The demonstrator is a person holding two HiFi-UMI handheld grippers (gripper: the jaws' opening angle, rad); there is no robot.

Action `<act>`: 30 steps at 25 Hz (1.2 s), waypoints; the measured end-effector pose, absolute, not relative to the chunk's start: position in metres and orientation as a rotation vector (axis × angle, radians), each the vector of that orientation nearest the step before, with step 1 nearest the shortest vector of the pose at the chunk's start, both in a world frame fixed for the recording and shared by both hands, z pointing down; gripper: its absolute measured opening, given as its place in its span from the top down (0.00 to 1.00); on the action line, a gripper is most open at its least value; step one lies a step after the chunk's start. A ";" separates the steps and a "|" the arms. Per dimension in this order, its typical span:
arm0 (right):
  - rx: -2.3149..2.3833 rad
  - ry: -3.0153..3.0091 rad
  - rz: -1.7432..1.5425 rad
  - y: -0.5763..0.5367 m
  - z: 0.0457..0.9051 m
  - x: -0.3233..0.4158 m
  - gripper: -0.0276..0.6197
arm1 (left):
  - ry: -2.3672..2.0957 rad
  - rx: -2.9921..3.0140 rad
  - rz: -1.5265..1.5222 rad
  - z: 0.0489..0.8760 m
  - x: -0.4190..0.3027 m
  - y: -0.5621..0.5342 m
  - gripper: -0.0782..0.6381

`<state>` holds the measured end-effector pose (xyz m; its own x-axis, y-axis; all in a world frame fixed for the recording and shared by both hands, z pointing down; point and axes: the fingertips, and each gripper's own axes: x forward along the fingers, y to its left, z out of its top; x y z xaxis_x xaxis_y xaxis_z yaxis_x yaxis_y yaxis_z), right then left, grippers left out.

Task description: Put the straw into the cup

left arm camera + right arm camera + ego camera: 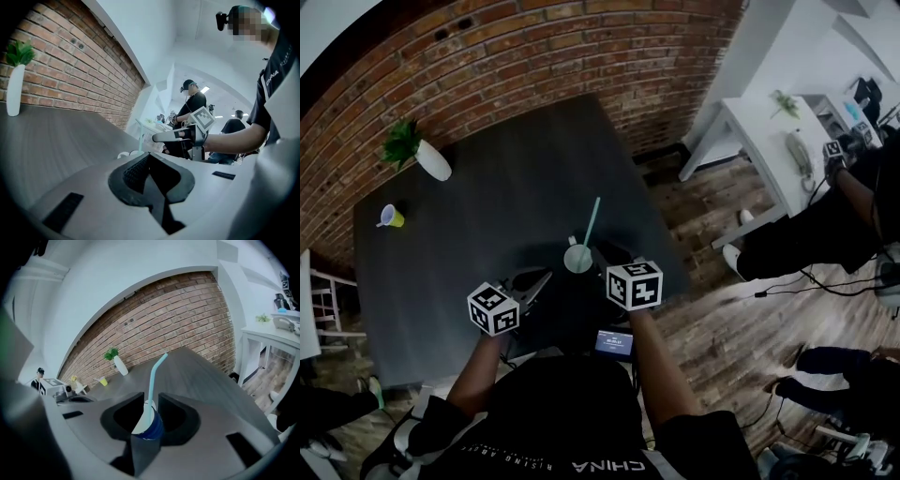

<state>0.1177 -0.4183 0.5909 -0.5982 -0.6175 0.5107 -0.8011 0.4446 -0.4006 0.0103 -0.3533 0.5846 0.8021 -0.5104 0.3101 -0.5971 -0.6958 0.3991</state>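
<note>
**Head view.** Both forearms reach forward from the person's body over the near edge of the dark table (478, 216), each with a marker cube on top. The left claw (539, 279) points ahead and a little to the right. The right claw (607, 251) points ahead and a little to the left. The cup (577, 259) stands on the table between the two claws, just beside the right claw's tips. The straw (592, 220) stands in it and leans away from the person. Well off to the left claw's left sits a small yellow cup (391, 217); what it holds cannot be made out. Beyond that, a white vase (433, 161) holds a green plant (401, 141).

**Left gripper view.** This claw tips slightly down across the table. Its jaws are pressed together with nothing between them. Just past its tips a bit of pale cup rim and the thin straw show. To its right front a hand holds the right claw, roughly level and pointing in towards the cup. The vase stands far off to its left.

**Right gripper view.** The claw tilts down towards the table. Its jaws stand narrowly apart, and the straw rises through the gap with a sliver of table showing on each side, so neither pad presses on it. The cup, blue outside and white inside, sits low between the jaws, below their tips. The straw's foot is in the cup, and its bent top leans right, beyond the tips. The yellow cup and the vase lie ahead to the left.
</note>
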 end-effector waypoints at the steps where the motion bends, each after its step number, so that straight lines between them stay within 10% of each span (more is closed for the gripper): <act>1: 1.224 -2.420 0.884 -0.417 0.585 0.119 0.85 | -0.822 2.505 0.240 0.583 0.012 -0.355 0.89; 30: 1.284 -2.482 0.775 -0.374 0.549 0.130 0.95 | -0.776 2.549 0.211 0.571 0.037 -0.353 0.89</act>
<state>0.1301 -0.3743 0.5487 -0.5843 -0.6831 0.4382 -0.8110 0.4728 -0.3445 0.0373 -0.3532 0.5706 0.8287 -0.4884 0.2735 -0.5597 -0.7325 0.3875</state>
